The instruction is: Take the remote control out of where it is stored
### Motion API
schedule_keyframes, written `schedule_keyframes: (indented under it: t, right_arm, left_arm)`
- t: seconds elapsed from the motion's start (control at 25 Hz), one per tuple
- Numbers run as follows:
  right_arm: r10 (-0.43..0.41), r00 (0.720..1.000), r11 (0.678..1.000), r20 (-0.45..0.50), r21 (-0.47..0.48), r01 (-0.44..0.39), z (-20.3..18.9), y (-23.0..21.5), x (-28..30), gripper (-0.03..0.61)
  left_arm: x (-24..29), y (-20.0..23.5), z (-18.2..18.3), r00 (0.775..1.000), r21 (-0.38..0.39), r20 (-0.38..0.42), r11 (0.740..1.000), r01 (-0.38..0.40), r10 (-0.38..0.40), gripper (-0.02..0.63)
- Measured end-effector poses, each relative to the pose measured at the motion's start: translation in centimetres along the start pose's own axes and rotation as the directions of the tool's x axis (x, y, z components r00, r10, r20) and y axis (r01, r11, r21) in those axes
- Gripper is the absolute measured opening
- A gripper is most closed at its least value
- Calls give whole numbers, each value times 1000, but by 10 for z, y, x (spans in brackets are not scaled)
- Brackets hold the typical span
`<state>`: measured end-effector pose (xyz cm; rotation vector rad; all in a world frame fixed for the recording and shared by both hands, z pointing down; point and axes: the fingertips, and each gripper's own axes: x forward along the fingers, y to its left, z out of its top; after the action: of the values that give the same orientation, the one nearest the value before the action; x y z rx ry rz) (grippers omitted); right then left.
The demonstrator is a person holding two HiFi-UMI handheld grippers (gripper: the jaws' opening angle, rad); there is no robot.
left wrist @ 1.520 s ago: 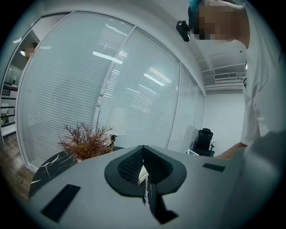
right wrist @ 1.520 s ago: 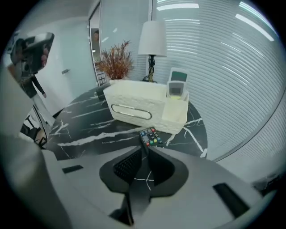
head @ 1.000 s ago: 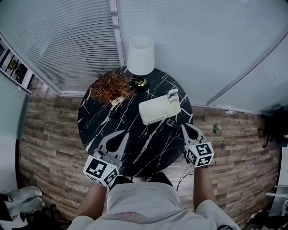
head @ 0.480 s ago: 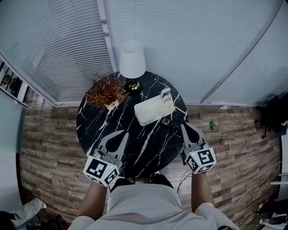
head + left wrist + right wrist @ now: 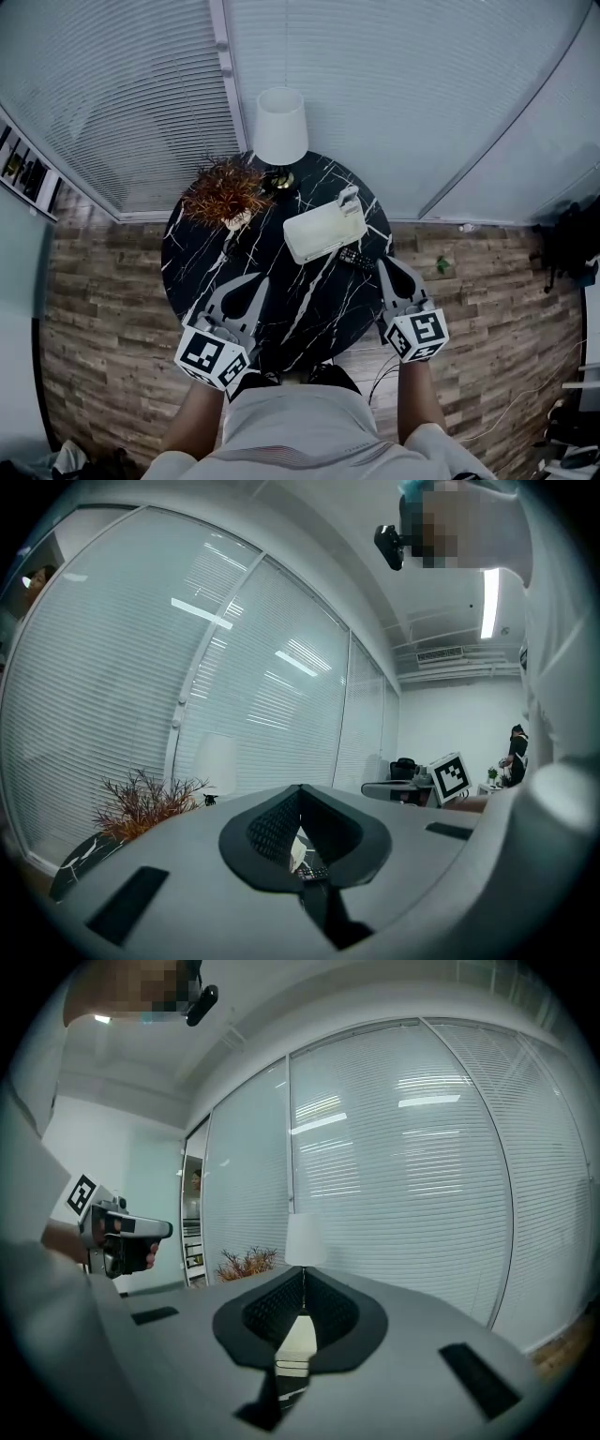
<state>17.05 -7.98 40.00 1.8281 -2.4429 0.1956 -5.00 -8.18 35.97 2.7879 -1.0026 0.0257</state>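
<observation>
- Near, our forearms reach out from the body, with both tools level and pointing far.
- Our left gripper (image 5: 257, 279) hangs over the table (image 5: 309, 309), jaws together, empty.
- Our right gripper (image 5: 381, 262) has its jaws together, empty.
- The remote control (image 5: 356, 257) lies on the tabletop, just past the right tips, beside the white box (image 5: 323, 232).

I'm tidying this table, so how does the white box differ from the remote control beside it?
The white box is pale and bulky; the remote control is dark, slim and much smaller. On the black marble table, the box sits nearer the middle; the remote lies near the edge, just ahead of the right gripper. Both rest on that table.
</observation>
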Motion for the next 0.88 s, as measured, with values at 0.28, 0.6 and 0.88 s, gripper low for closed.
schedule_keyframes:
  t: [0.28, 0.6, 0.88]
  right_arm:
    - [-74, 996, 996, -49, -53, 71, -12, -28, 31, 23]
    - [-108, 976, 985, -187, -151, 80, -65, -64, 103, 184]
    - [-106, 945, 988, -309, -140, 65, -126, -89, 170, 236]
  left_arm:
    - [3, 4, -6, 1000, -7, -15, 1000, -20, 20, 9]
    - [7, 15, -22, 996, -28, -48, 996, -81, 79, 9]
    - [11, 33, -36, 984, -52, -87, 986, -160, 155, 9]
